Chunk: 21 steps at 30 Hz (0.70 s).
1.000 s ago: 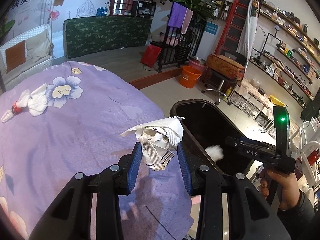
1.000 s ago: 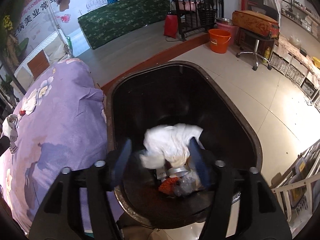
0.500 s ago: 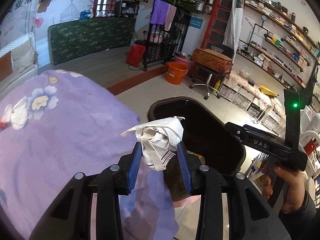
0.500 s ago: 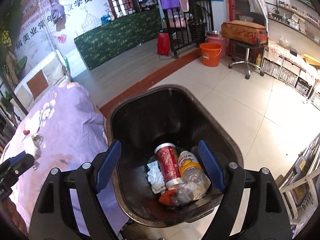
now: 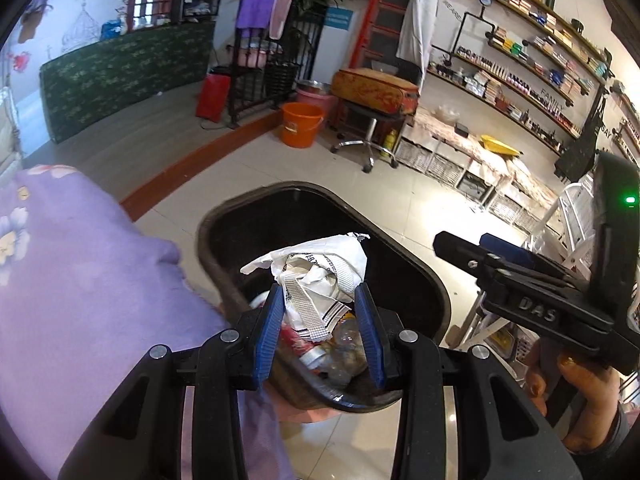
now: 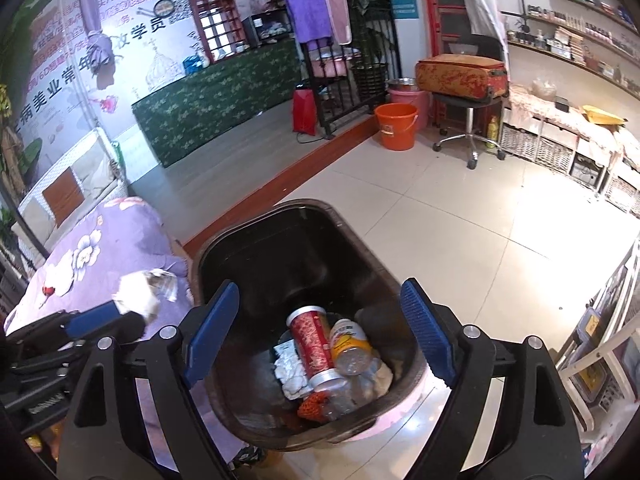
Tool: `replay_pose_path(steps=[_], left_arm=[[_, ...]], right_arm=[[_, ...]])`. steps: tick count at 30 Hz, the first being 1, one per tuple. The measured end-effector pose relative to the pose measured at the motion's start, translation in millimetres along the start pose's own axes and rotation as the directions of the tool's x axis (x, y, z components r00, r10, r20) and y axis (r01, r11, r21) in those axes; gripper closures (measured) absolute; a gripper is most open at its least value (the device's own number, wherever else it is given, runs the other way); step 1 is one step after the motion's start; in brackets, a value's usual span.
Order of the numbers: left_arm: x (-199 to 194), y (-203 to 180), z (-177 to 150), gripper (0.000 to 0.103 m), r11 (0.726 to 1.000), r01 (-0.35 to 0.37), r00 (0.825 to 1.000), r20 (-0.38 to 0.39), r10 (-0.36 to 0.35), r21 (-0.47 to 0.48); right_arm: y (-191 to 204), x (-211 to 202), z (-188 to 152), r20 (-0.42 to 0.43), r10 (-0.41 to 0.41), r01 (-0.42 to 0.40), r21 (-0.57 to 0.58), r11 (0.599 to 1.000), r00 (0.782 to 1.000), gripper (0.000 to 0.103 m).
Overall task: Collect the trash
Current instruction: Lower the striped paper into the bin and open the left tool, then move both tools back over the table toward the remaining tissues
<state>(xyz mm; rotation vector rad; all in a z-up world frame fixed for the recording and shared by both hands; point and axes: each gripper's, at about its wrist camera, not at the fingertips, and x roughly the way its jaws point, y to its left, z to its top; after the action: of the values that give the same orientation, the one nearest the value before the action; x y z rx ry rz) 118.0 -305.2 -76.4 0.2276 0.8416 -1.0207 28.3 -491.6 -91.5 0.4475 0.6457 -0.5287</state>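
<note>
Blue pads of my left gripper (image 5: 320, 316) clamp a crumpled white wrapper (image 5: 320, 272) above the black trash bin (image 5: 416, 280). My right gripper (image 6: 320, 332), empty, has just been opening wide over the bin's red can (image 6: 312, 340) and bottle (image 6: 350, 348).

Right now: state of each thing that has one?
left gripper: shut on crumpled wrapper, over the bin.
right gripper: jaws have just been opening, nothing between them.
trash bin: uncovered, partly filled.
red can: lying in bin.
plastic bottle: lying in bin beside can.
</note>
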Motion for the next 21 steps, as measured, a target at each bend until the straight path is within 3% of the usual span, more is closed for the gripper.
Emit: replay_pose_path(steps=[9,11,13,15,21], left_arm=[[30.0,-23.2,1.8,0.061,0.999,0.034,0.998,-0.053,-0.032,0.035],[32.2,-24.3,1.1,0.056,0.998,0.034,0.998,-0.06,-0.032,0.045],[32.2,-24.8,0.0,0.037,0.998,0.035,0.998,-0.057,-0.032,0.05],[31.8,-24.9,-0.7,0.025,0.998,0.041,0.998,-0.051,-0.039,0.051],[29.9,-25.6,-3.8,0.018,0.997,0.033,0.998,-0.049,-0.03,0.064]], right_arm=[[-22.7,-4.2,0.8,0.01,-0.045,0.045,0.035,0.998,0.999,0.02],[-27.3,-5.1,1.9,0.012,-0.056,0.056,0.041,0.998,0.998,0.02],[-31.4,-5.7,3.6,0.015,-0.068,0.068,0.046,0.997,0.998,0.02],[-34.9,-5.9,4.5,0.014,-0.079,0.078,0.052,0.996,0.997,0.017],[-37.4,-5.3,4.7,0.013,-0.095,0.094,0.059,0.994,0.995,0.015]])
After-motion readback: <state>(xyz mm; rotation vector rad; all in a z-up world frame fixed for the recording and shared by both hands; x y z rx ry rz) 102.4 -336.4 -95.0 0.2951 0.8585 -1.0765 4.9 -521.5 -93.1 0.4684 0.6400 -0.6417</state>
